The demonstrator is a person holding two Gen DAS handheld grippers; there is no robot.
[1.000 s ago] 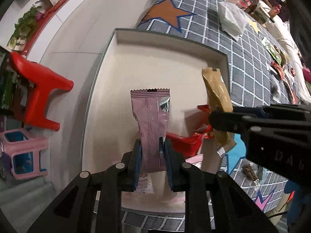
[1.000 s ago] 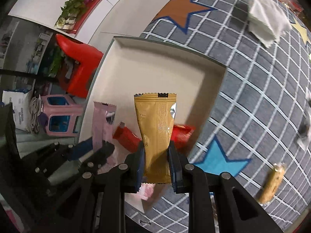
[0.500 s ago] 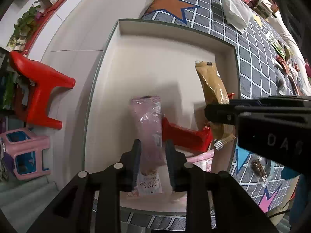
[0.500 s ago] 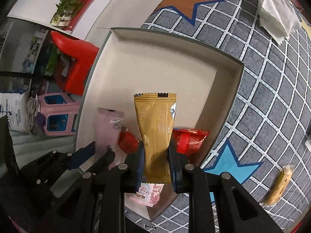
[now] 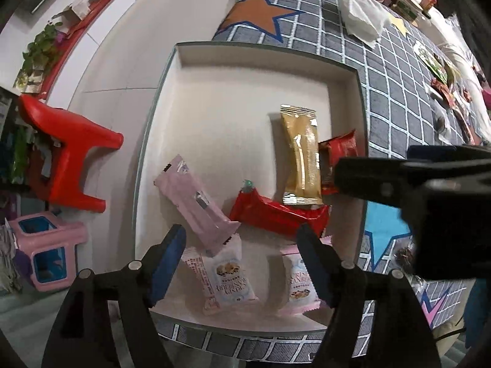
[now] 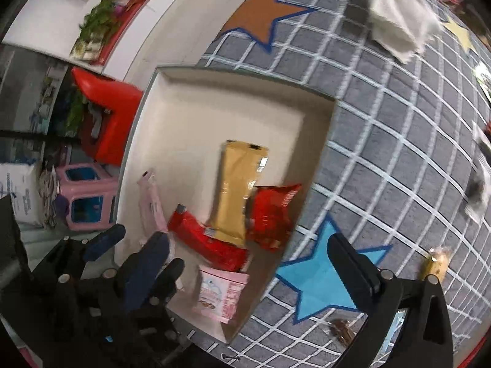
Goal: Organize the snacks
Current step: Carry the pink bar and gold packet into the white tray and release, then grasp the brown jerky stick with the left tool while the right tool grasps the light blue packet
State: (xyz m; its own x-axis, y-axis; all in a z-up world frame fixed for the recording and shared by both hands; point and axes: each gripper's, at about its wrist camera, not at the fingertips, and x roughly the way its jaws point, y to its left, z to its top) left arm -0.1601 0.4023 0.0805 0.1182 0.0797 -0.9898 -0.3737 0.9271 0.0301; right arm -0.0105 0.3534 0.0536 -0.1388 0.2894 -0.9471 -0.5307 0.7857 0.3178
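At the far left, off the table, we see a red plastic stool (image 5: 70, 156) lying on its side and a pink stool (image 5: 46, 253) below it; next comes the cream tray (image 5: 233, 58), standing on a grey checked cloth (image 5: 392, 70) with coloured stars. Within the tray, leftmost, we find the pink snack bar (image 5: 196, 208) lying slantwise, its lower end resting on a white cranberry-cookie packet (image 5: 225, 279); our left gripper (image 5: 242, 263) hangs above that spot, its jaws having just been opening, now parted and released, touching nothing. Further right a red wrapper (image 5: 276, 214) lies across the tray floor; the gold snack bar (image 5: 302, 156) lies lengthwise with its lower end over that wrapper, and a second red packet (image 5: 340, 150) sits just beside it against the right wall; a second cookie packet (image 5: 299, 282) lies near the front edge. Our right gripper (image 6: 250, 254) has also just been opening and now gapes wide, empty, with the gold bar free below it in the tray. On the cloth, right of the tray, we note a blue star (image 6: 325, 273), a white folded tissue (image 6: 399, 33) far back, and a small brown wrapped snack (image 6: 435, 263) well apart from the tray.
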